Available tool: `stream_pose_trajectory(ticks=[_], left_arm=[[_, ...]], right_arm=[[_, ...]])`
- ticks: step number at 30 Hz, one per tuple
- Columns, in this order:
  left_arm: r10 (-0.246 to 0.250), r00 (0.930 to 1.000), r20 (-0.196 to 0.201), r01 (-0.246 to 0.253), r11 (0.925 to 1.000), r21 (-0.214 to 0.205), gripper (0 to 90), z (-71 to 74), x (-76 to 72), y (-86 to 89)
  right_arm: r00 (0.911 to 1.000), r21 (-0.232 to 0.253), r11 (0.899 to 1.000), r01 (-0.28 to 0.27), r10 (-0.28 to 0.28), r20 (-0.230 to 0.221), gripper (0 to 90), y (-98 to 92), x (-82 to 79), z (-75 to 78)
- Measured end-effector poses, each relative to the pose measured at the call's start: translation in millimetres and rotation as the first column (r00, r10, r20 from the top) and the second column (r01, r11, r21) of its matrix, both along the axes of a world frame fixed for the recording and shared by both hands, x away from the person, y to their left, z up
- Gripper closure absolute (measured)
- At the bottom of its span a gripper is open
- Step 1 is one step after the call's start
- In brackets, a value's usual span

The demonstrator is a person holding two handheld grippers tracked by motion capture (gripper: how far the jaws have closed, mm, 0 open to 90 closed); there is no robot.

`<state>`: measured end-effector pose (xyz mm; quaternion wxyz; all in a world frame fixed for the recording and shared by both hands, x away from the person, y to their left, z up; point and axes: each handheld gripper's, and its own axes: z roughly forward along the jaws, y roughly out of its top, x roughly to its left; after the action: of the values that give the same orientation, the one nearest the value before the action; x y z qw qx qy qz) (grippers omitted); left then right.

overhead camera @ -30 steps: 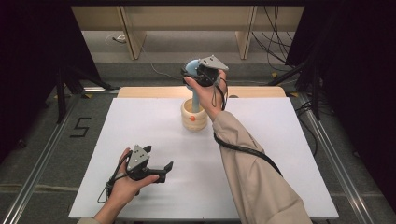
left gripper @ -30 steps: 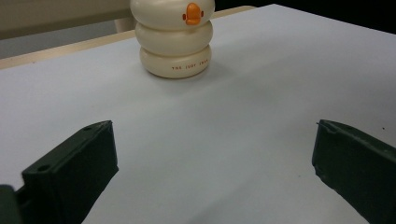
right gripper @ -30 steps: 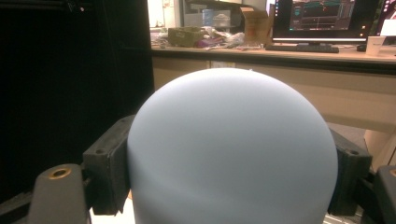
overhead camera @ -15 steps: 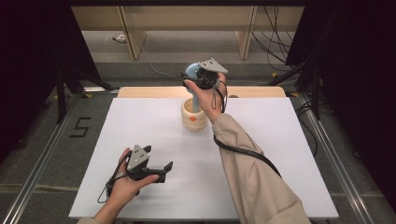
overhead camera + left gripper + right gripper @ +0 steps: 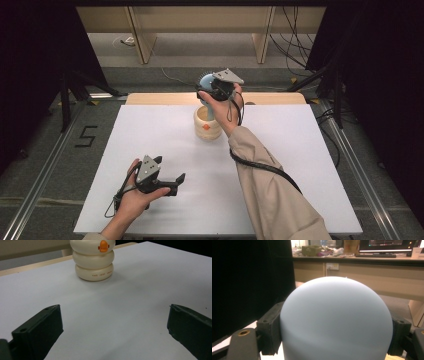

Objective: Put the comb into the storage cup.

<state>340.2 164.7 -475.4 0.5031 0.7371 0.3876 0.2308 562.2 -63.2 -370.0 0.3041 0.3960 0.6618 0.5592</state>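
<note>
Your right tool point(image 5: 212, 89) is pinching the pale blue dome lid point(image 5: 336, 320), one jaw pressed on each side of it, held up in the air above and just behind the cream ringed duck-face jar point(image 5: 207, 123). The jar stands upright near the far edge of the white tabletop point(image 5: 300, 165), apart from the lid. Your left tool point(image 5: 175, 181) rests low over the near left of the tabletop, jaws spread wide, nothing between them, well apart from the jar point(image 5: 93, 261).

Risks from here:
- Slip. The lid is smooth and rounded, and the jaws bear on its curved sides, so it can squirt out upward or twist if you squeeze harder or tilt the wrist. A drop from this height likely lands on the jar or rolls off the far edge.
- Tip-over. Nothing steadies the jar. If you bring the lid down off-centre or tilted, its rim will likely catch the jar mouth and shove the jar over or toward the far edge.
- Blind approach. In the right gripper view the lid blocks the way ahead, so you can't judge alignment from there; use the high view.
- Cable. The cable of the right tool hangs near the jar and could snag it.

Bracing the jar with the left tool would cut most of this.
</note>
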Motion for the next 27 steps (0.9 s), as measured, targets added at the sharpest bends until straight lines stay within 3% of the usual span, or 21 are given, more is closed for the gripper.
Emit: stream_pose_trajectory(ticks=[27], left_arm=[[0.000, 1.0000, 0.000, 0.000, 1.0000, -0.001, 0.0, 0.2, 0.3, 0.0]], right_arm=[[0.9969, -0.065, 0.998, -0.021, 0.016, -0.076, 20.9, 7.6, 8.8, -10.1]])
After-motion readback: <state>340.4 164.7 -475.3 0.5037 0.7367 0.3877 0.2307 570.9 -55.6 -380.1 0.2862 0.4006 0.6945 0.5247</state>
